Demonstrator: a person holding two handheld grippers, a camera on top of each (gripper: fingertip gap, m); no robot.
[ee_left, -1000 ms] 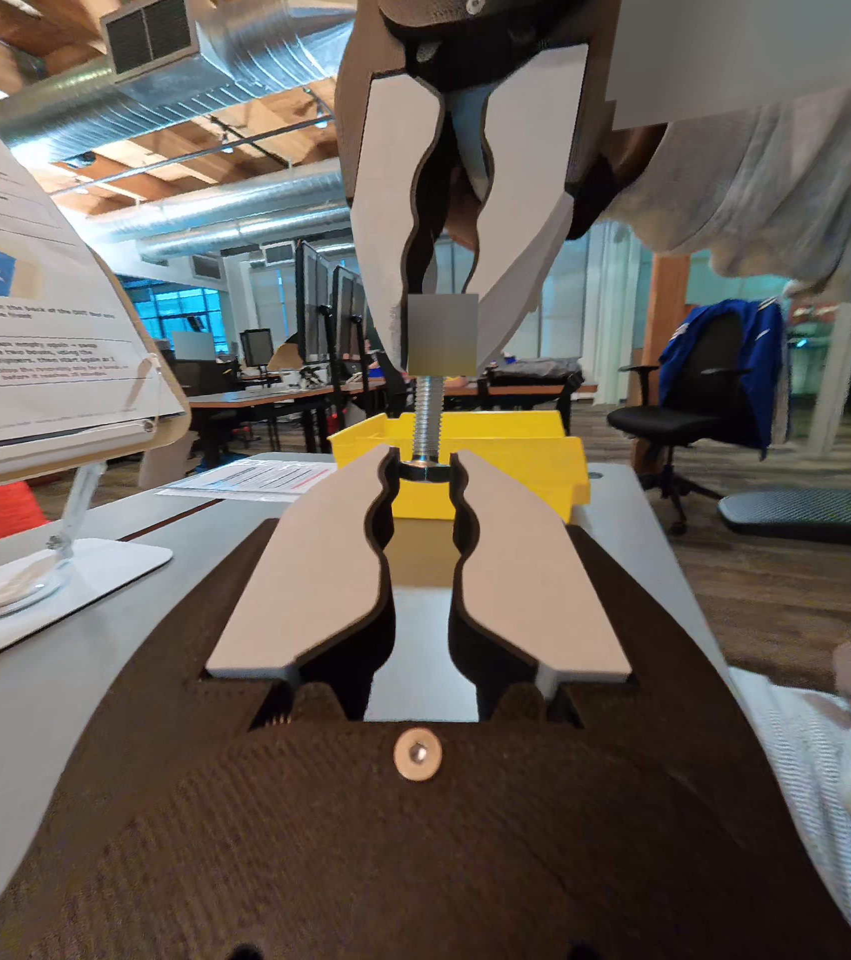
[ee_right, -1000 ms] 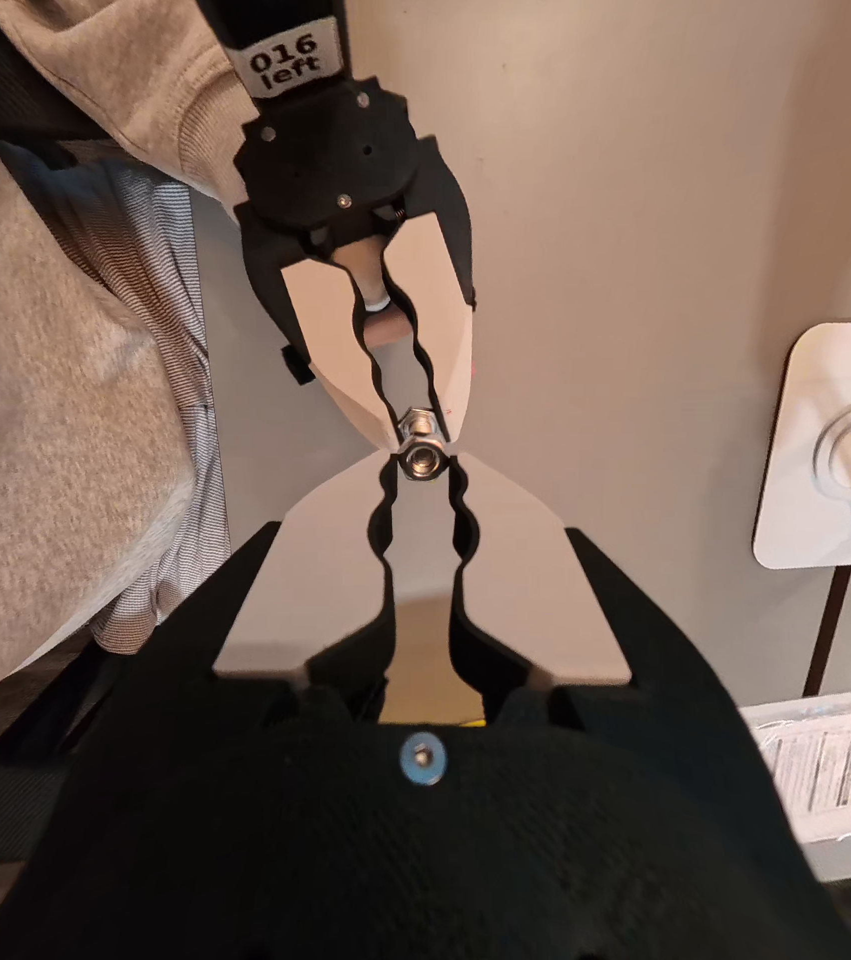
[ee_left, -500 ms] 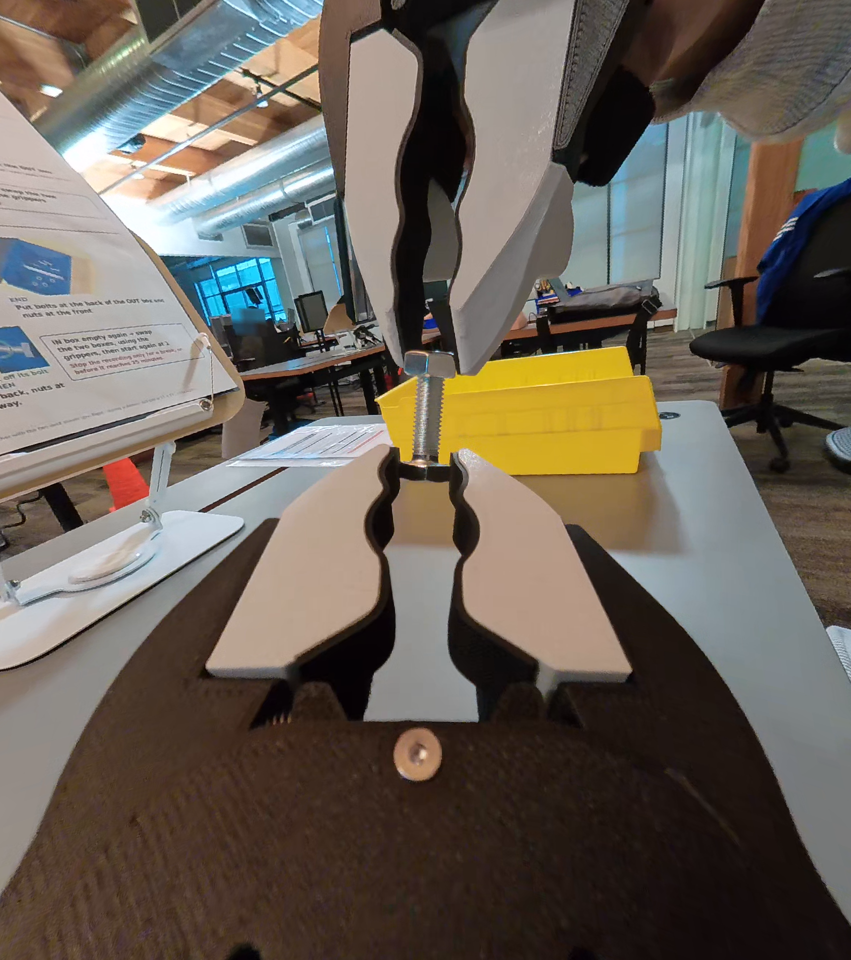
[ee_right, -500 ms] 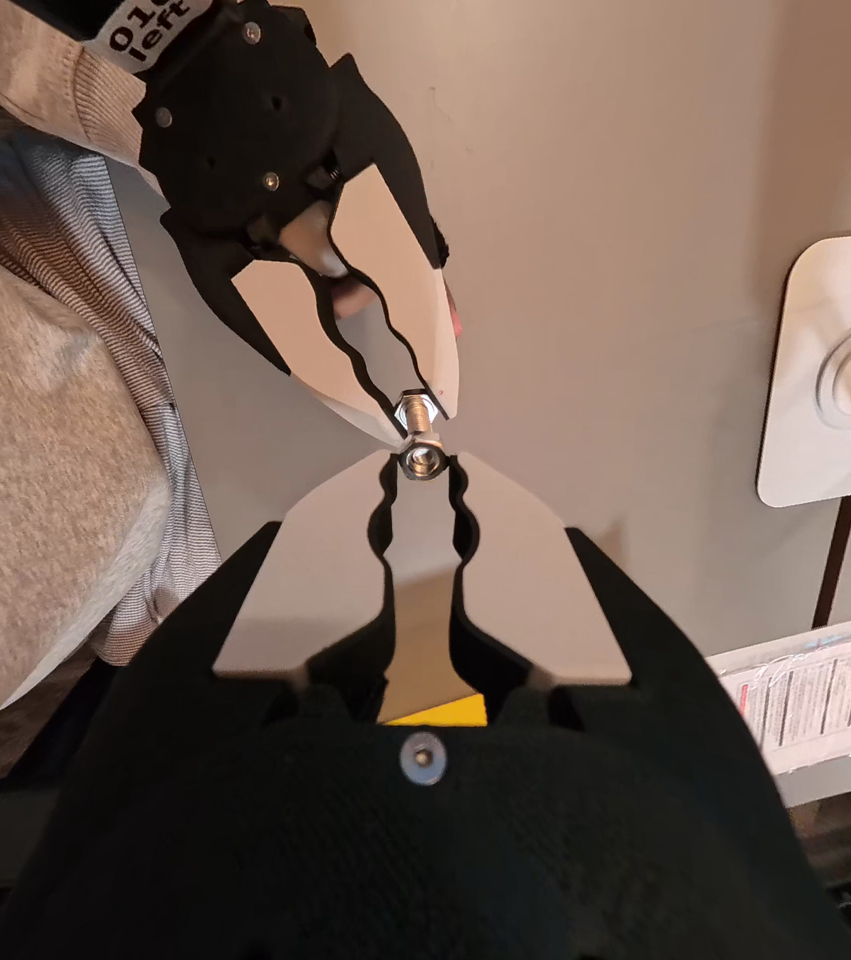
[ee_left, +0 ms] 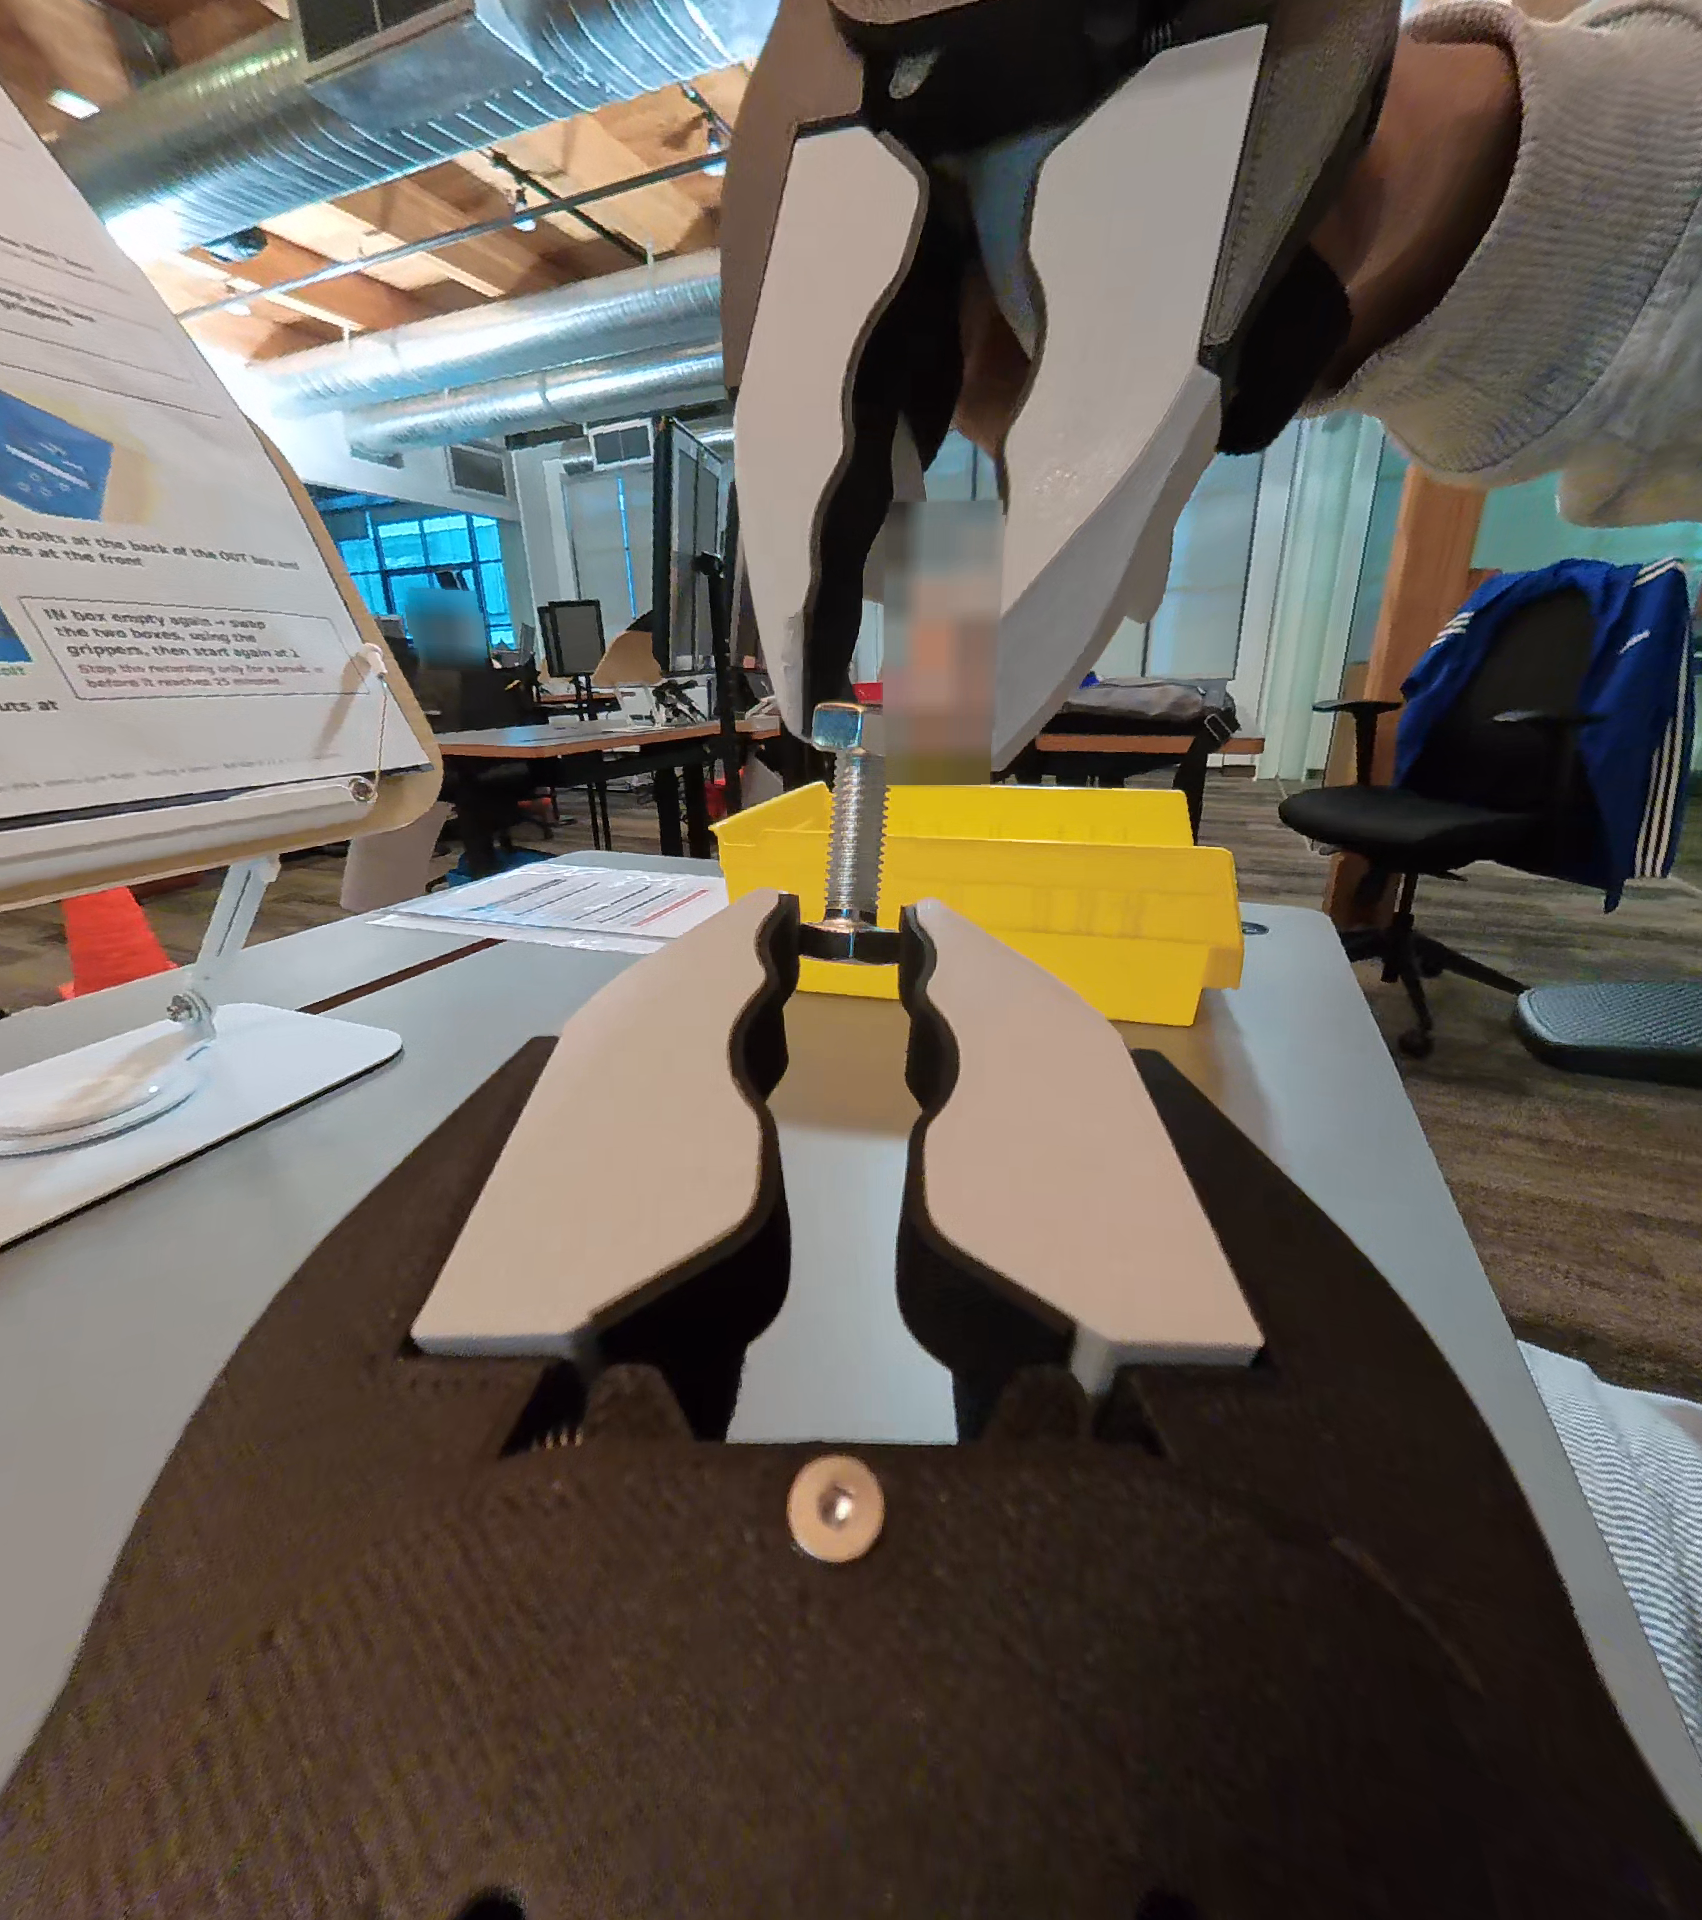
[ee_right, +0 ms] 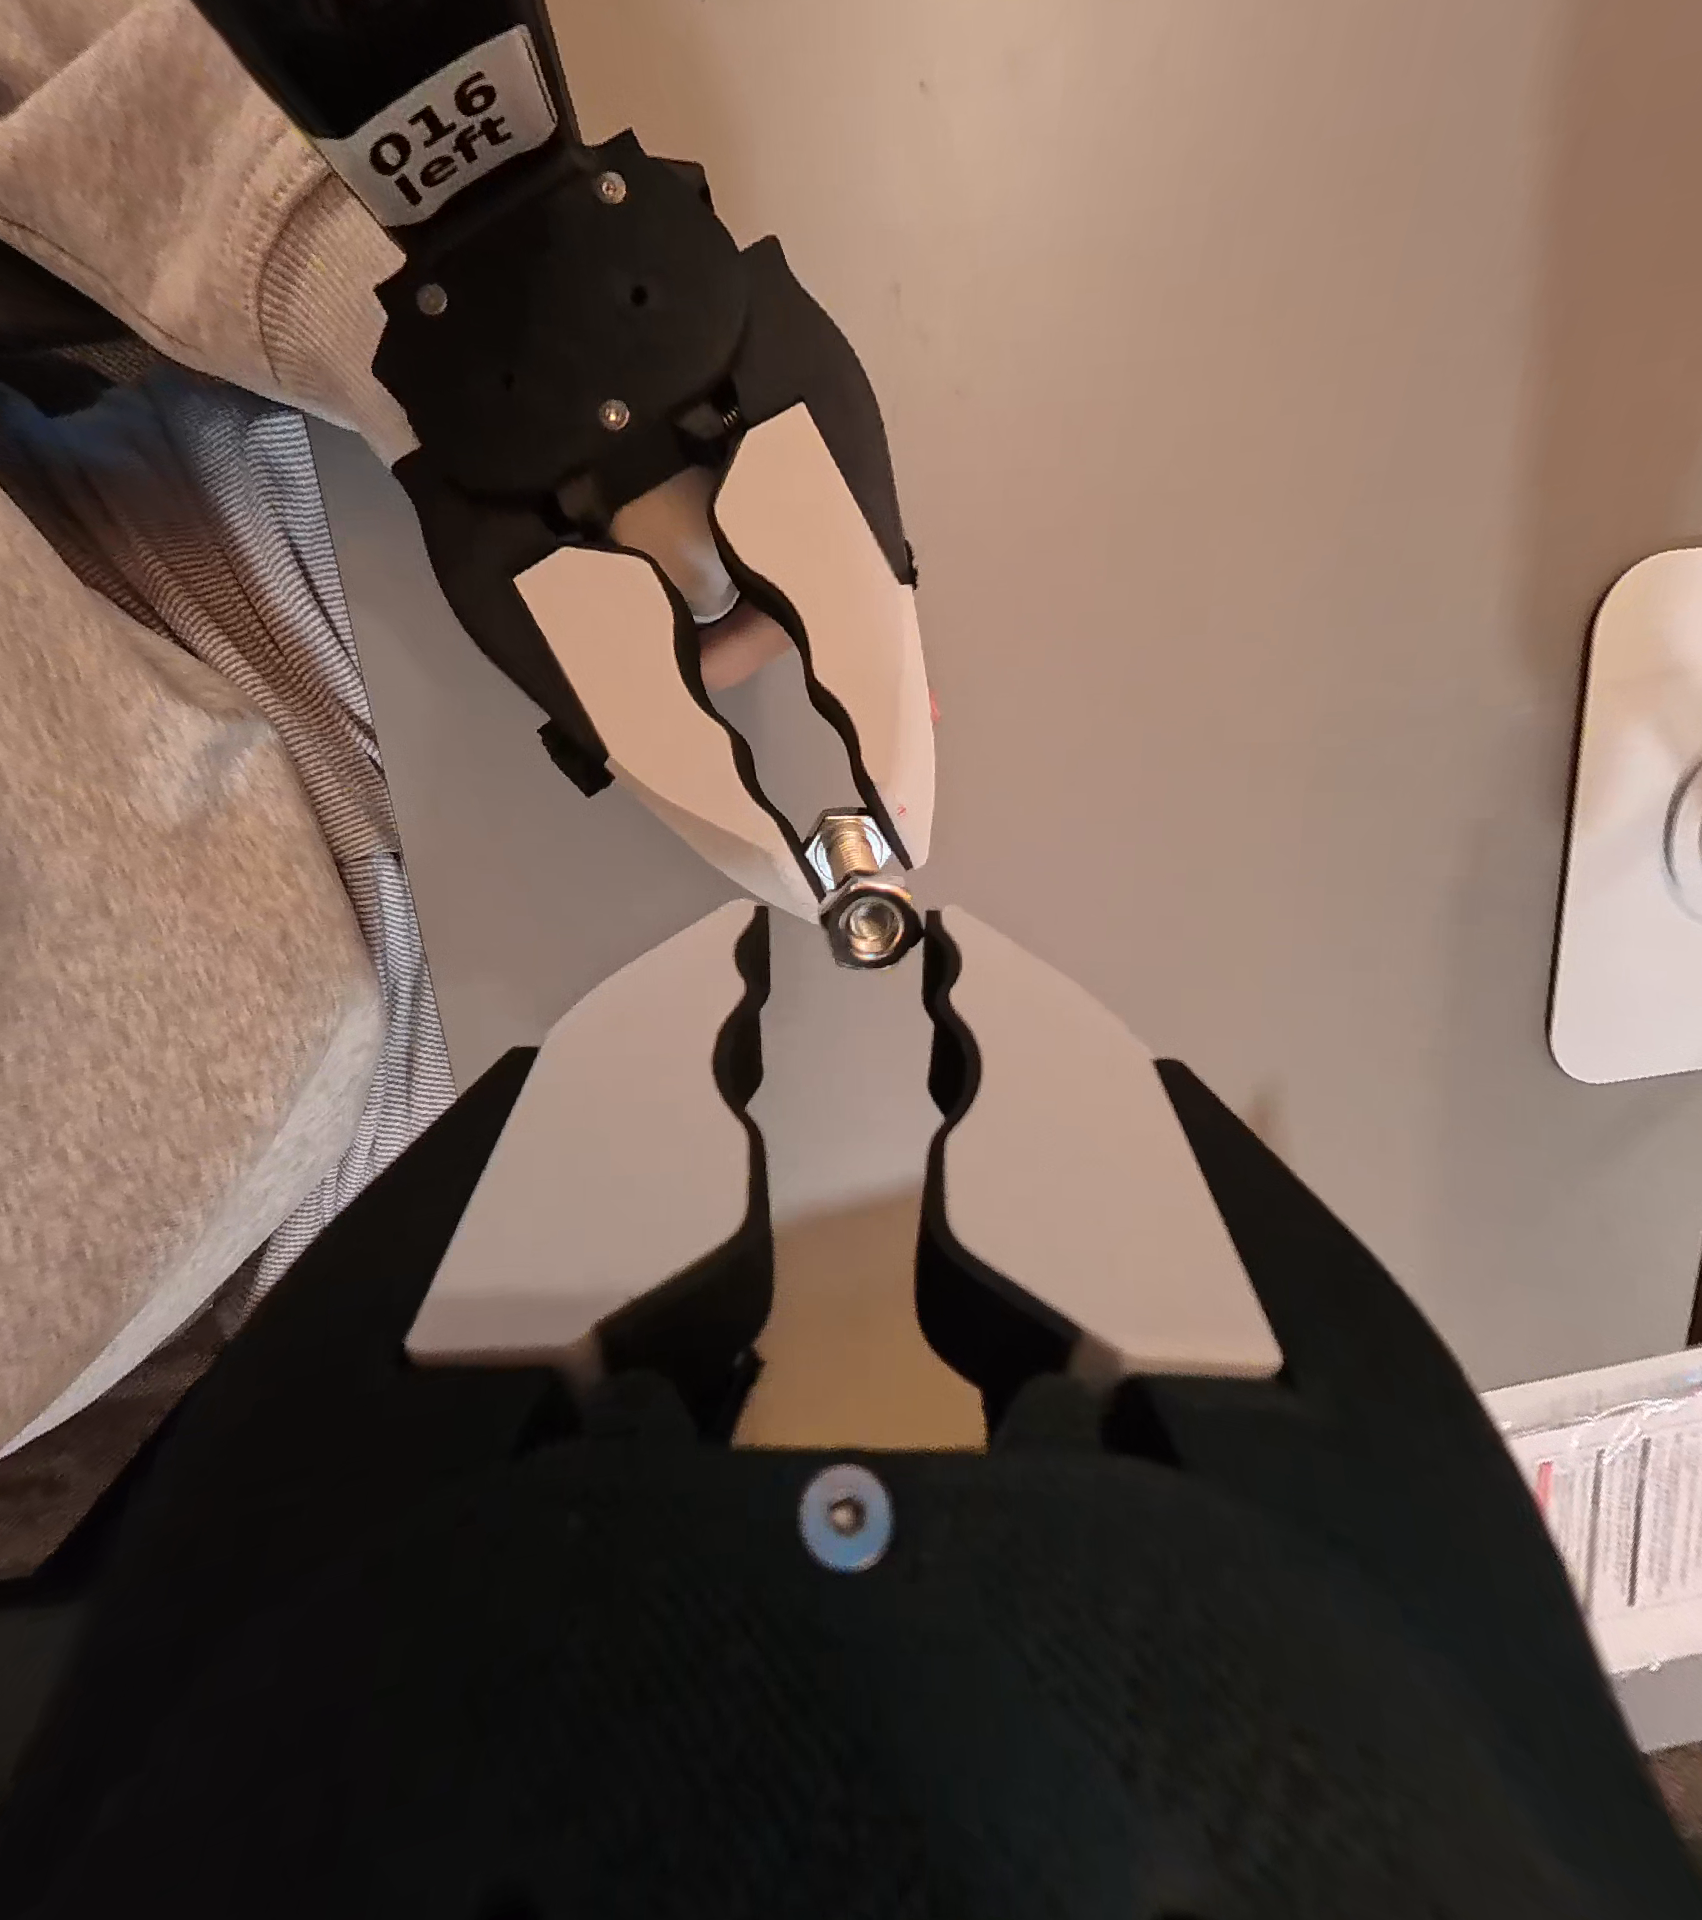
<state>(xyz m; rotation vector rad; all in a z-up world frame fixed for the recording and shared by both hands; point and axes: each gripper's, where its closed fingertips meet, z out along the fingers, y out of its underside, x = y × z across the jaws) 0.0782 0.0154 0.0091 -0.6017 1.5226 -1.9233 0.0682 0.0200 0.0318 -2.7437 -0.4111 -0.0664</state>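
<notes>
My left gripper [ee_left: 849, 920] is shut on a steel nut [ee_left: 849, 940] threaded on a bolt [ee_left: 855, 831]. The bolt stands upright from the nut with its hex head [ee_left: 839, 724] on top. My right gripper [ee_left: 904, 722] hangs above it pointing down with its jaws apart. One fingertip [ee_left: 793, 675] touches the head. In the right wrist view the bolt head [ee_right: 868, 920] sits in the gap between my right gripper [ee_right: 847, 912] tips, nearer the right one. The left gripper [ee_right: 852, 862] beyond it holds the nut [ee_right: 845, 844].
A yellow bin [ee_left: 1034, 894] stands on the grey table [ee_left: 203, 1351] behind the bolt. A document stand [ee_left: 99, 520] on a white base [ee_left: 151, 1081] is at the left, with a printed sheet [ee_left: 556, 899] behind it. An office chair [ee_left: 1512, 748] stands at the right. Less than 4 cm separates the two grippers' tips.
The right gripper's jaws have opened off the bolt head, which they clamped before. The left gripper has kept its hold on the nut and swung slightly.
</notes>
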